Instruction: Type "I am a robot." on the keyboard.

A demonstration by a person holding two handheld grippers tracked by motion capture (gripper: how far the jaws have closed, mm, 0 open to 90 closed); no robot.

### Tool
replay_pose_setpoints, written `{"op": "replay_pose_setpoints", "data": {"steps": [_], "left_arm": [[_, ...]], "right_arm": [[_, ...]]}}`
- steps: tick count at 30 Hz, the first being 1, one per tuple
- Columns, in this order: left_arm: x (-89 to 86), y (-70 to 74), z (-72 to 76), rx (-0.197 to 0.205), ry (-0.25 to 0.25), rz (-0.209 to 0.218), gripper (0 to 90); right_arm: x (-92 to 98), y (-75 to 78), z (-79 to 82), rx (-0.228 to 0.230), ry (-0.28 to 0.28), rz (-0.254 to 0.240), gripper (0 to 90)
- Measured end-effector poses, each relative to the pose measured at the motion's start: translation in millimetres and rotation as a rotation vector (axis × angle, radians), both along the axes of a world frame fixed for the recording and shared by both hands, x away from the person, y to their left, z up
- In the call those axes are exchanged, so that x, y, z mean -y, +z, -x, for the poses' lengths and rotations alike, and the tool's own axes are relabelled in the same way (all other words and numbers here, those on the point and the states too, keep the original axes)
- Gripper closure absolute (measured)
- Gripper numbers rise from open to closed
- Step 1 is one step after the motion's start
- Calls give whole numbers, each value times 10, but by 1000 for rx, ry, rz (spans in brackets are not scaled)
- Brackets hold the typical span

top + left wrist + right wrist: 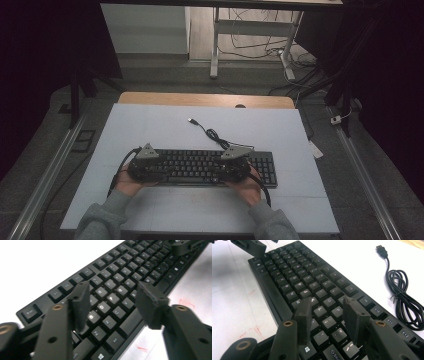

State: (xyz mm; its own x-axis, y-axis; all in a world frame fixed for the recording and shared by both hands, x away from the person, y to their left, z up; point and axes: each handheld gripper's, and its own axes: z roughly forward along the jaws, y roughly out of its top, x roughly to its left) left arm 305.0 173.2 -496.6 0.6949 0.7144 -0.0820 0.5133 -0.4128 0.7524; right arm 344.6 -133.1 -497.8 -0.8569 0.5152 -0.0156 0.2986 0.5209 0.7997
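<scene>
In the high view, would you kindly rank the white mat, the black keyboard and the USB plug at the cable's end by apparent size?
Largest to smallest, as they look in the high view:
1. White mat, covering most of the table.
2. Black keyboard, a strip across the mat's middle.
3. USB plug, a tiny tip farther from the camera, yet clearly smallest.

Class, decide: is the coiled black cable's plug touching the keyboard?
Apart. The high view shows the plug lying on the white table, well beyond the keyboard; the right gripper view shows that gap too.

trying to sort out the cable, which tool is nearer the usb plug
Right. The right tool sits over the keyboard's right-centre keys, closer to the usb plug and its coiled cable; the left tool is over the left end, farther away.
</scene>
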Motion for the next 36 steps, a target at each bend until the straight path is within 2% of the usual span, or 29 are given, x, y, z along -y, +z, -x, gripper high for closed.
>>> {"op": "replay_pose_setpoints", "data": {"steps": [6,11,16,36], "left_arm": [[68,-21,17,-13,-43,-8,701],[138,-50,29,-29,-75,-35,887],[211,-86,37,-39,-103,-59,891],[391,-227,39,-61,-138,-105,890]], "right_arm": [[-4,-3,1,1,1,-5,589],[-4,-5,0,1,0,-3,587],[-7,-5,1,2,0,-2,586],[-14,-18,-1,-1,0,9,582]]}}
